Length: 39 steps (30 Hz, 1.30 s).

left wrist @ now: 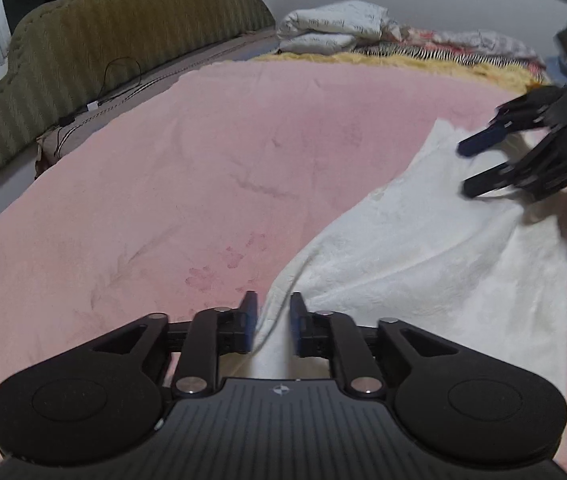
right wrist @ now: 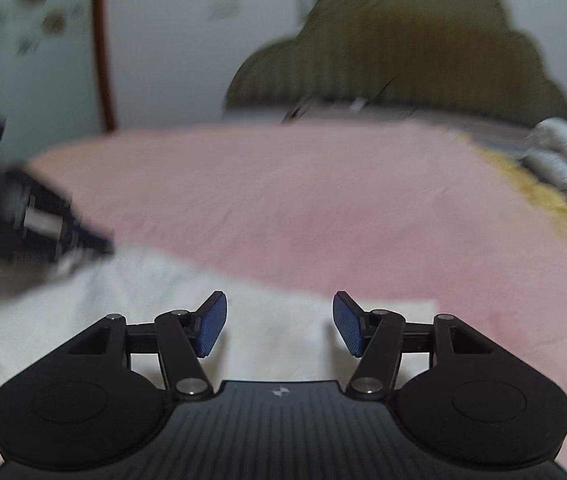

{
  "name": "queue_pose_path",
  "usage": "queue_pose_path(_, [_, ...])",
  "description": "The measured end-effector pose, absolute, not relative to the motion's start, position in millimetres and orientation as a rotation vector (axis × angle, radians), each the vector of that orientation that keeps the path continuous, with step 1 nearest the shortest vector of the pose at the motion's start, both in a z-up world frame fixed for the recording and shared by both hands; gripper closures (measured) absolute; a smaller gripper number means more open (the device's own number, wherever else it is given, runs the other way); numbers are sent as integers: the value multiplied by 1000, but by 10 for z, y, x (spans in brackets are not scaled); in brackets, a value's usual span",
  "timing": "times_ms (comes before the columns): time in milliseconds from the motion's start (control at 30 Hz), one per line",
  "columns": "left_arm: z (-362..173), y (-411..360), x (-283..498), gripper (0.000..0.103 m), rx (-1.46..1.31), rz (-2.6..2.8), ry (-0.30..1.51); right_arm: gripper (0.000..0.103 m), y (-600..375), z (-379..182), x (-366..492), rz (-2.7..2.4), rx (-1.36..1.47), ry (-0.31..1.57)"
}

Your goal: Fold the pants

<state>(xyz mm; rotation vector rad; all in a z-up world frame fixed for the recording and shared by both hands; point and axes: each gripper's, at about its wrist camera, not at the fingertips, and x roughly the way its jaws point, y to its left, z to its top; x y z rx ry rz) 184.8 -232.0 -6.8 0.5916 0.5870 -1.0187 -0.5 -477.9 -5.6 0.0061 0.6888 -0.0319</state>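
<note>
White pants (left wrist: 423, 248) lie spread on a pink blanket (left wrist: 163, 184) covering the bed, in front of a green scalloped headboard (left wrist: 123, 40). Left gripper (left wrist: 274, 326): fingers slightly parted, a raised fold at the near edge of the pants between them; whether the blue pads press the cloth cannot be told. Right gripper (right wrist: 279, 324): fingers spread apart above the far corner of the pants, nothing between them. Folded bedding (left wrist: 335, 26) is stacked at the far side of the bed.
</note>
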Motion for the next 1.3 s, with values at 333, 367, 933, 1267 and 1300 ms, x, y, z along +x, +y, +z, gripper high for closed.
queue_pose_path(333, [-219,-2120,989,42,653,-1317,631,23,-5389,166,-697,-495,152,440])
queue_pose_path(367, [-258,-2111,975,42,624,-1326,656,23,-5429,189,-836,-386,299,422])
queue_pose_path(933, [-332,-1972,903,37,391,-1285,691,22,-5150,-418,-1117,128,1153,456])
queue_pose_path(1267, [-421,-2065,740,28,439,-1298,647,28,-5391,-451,-1197,-225,1094,314])
queue_pose_path(1300, [-409,-2081,754,28,421,-1283,654,50,-5414,-457,-1150,-253,1061,328])
